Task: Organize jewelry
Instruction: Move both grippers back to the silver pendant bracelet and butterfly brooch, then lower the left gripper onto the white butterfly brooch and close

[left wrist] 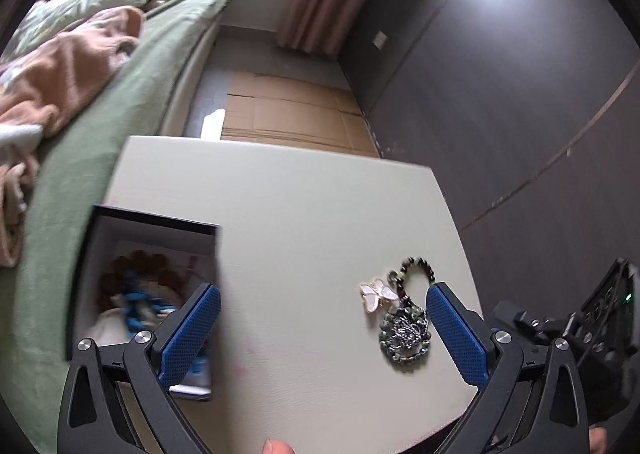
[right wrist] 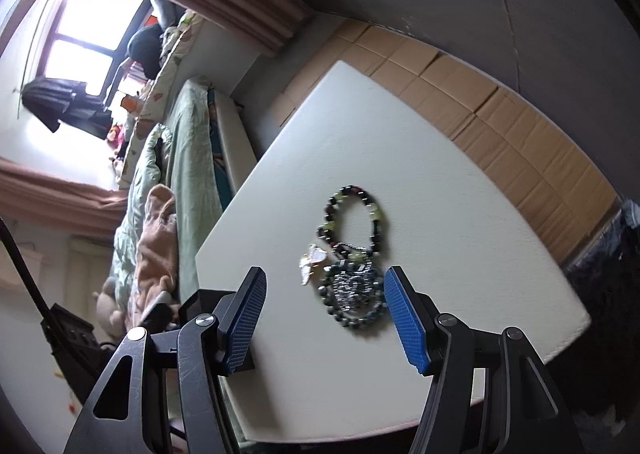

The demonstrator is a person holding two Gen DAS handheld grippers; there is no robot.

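On the white table (left wrist: 280,190) lies a small heap of jewelry: a dark beaded bracelet (left wrist: 416,274), a second bead ring with a silver piece in it (left wrist: 406,334), and a pale butterfly clip (left wrist: 376,294). An open dark box (left wrist: 120,254) with beads and blue items inside sits at the table's left edge. My left gripper (left wrist: 324,294) is open above the table, its right finger beside the heap and its left finger over the box. In the right wrist view my right gripper (right wrist: 324,286) is open, hovering over the bead ring with the silver piece (right wrist: 352,294), the bracelet (right wrist: 354,214) and the clip (right wrist: 314,262).
A bed with green sheets and a peach blanket (left wrist: 60,74) runs along the table's left side. Flattened cardboard (left wrist: 288,110) covers the floor beyond the table. A dark wall (left wrist: 520,74) stands to the right. A fingertip (left wrist: 278,446) shows at the bottom edge.
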